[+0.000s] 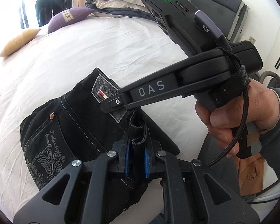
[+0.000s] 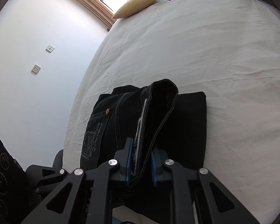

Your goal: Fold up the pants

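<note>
Black jeans lie folded on the white bed, near its edge, back pocket with grey embroidery facing up. My left gripper is shut on a bunched black fold of the pants between its blue pads. The right gripper's body crosses the left wrist view above the waistband patch, held by a hand. In the right wrist view my right gripper is shut on the lifted waistband edge of the jeans, which curls up over the folded stack.
A yellow cushion and a purple cushion lie at the far end of the bed, beside a bundled grey and beige duvet. A white wall with two sockets runs along the bed's left side.
</note>
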Demonstrator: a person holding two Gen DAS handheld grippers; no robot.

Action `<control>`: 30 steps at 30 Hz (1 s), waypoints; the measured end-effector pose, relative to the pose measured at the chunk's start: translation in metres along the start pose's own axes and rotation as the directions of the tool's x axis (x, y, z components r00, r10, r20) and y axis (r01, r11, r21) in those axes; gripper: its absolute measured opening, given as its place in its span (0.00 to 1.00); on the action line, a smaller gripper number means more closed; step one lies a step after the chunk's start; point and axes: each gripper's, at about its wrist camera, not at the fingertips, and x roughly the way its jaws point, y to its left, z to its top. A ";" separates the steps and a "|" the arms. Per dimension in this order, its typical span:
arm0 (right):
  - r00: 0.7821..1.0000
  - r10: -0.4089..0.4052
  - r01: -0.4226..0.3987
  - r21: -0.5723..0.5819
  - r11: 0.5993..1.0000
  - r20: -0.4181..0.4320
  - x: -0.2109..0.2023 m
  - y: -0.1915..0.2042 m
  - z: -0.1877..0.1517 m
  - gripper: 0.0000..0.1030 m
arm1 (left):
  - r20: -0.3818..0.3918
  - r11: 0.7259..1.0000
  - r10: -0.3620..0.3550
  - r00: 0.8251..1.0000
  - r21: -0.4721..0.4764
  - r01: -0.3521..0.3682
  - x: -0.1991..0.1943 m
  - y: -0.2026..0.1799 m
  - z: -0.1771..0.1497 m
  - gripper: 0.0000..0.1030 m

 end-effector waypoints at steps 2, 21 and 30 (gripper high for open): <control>1.000 0.006 -0.006 0.011 1.000 0.009 -0.003 -0.004 0.001 0.16 | -0.005 1.000 0.005 1.000 0.021 -0.005 0.010 -0.009 0.004 0.10; 0.987 0.154 -0.161 0.237 0.958 0.050 0.023 -0.071 -0.029 0.30 | -0.114 0.983 -0.162 0.980 -0.103 0.151 0.067 -0.005 -0.016 0.25; 0.970 0.198 -0.219 0.156 0.963 0.140 -0.026 -0.023 -0.029 0.49 | 0.048 0.951 -0.095 0.994 -0.291 0.105 -0.002 0.084 -0.048 0.25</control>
